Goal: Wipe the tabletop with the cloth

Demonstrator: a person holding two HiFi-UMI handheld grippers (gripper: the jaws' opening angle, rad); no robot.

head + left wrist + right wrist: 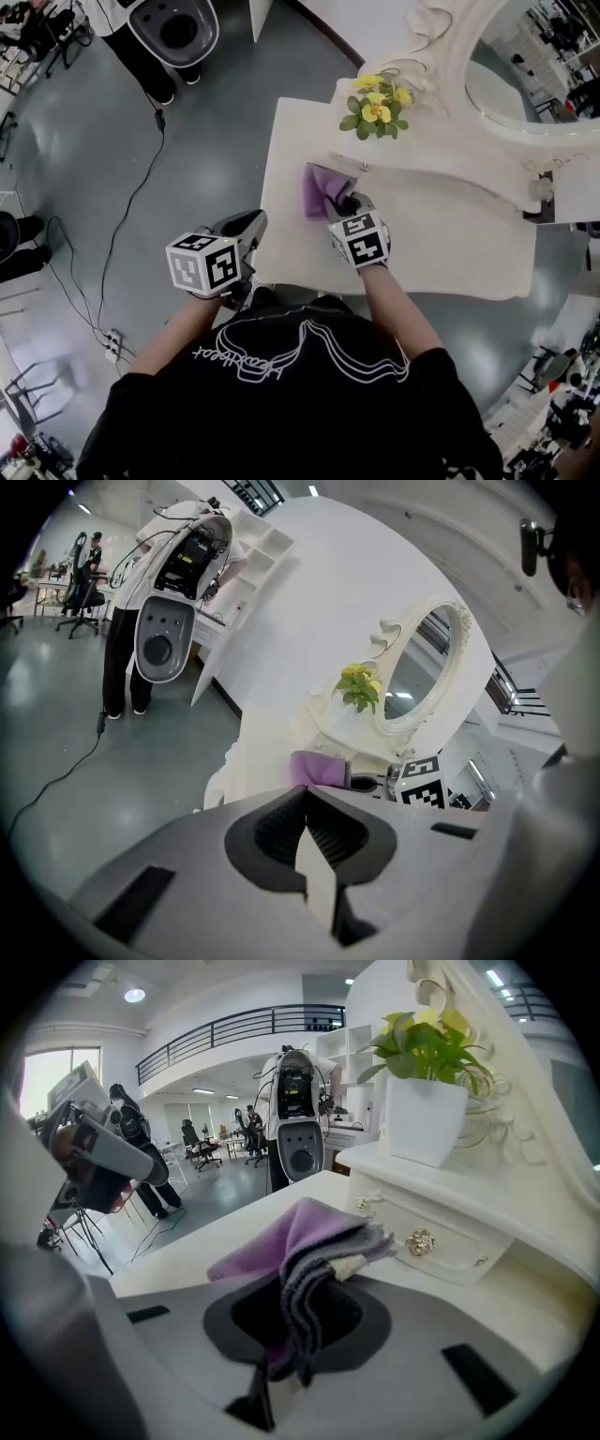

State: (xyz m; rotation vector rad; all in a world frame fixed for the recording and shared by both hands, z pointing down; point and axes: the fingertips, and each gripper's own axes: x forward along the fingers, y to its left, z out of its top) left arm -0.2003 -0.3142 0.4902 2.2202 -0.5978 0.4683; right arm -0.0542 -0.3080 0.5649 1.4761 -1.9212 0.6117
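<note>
A purple cloth (320, 190) lies bunched on the cream tabletop (441, 244) near its left end, below the drawer front. My right gripper (349, 202) is shut on the cloth (309, 1246), whose folds run down between the jaws and fan out ahead. The left gripper (251, 228) hangs off the table's left edge over the floor, its jaws shut with nothing between them (305, 829). In the left gripper view, the cloth (320, 769) and the right gripper's marker cube (424, 782) show beyond.
A white pot of yellow flowers (377, 111) stands on the raised shelf above the cloth. An ornate oval mirror (525, 66) rises at the back right. A cable (131, 202) runs across the grey floor at left, and a person (150, 66) stands by a white machine (174, 28).
</note>
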